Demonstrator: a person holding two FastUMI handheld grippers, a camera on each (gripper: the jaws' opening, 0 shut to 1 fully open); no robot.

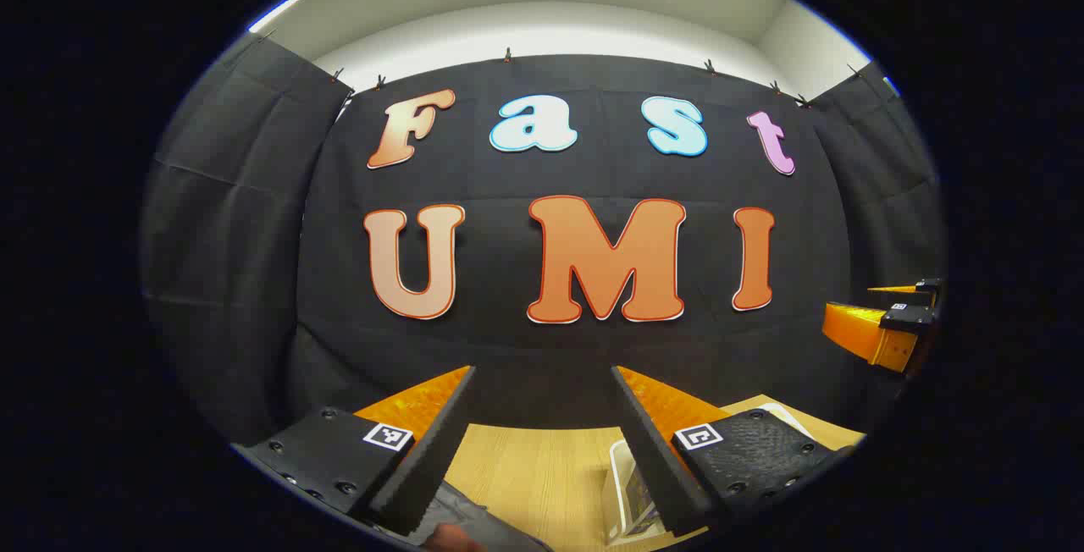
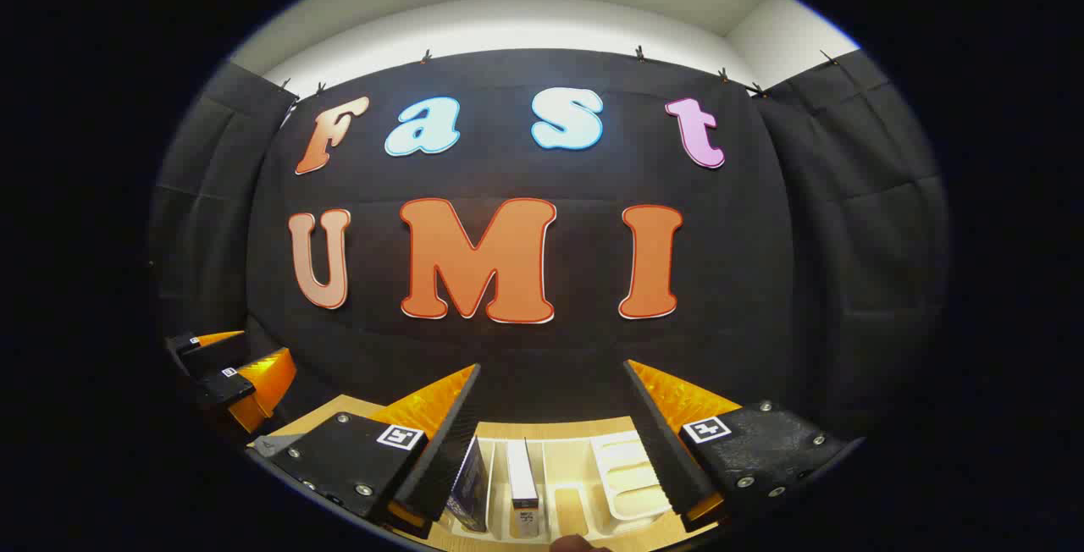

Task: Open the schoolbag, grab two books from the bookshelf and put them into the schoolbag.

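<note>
Books stand upright in the pale bookshelf on the bench, between the right tongs, whose fingers gape wide and grip nothing. One dark book sits just beside the finger at 7 o'clock; a white one stands at 6 o'clock. The left tongs are likewise spread apart and empty above the bench; a dark schoolbag edge shows at 6 o'clock, a white wire rack toward 5 o'clock.
</note>
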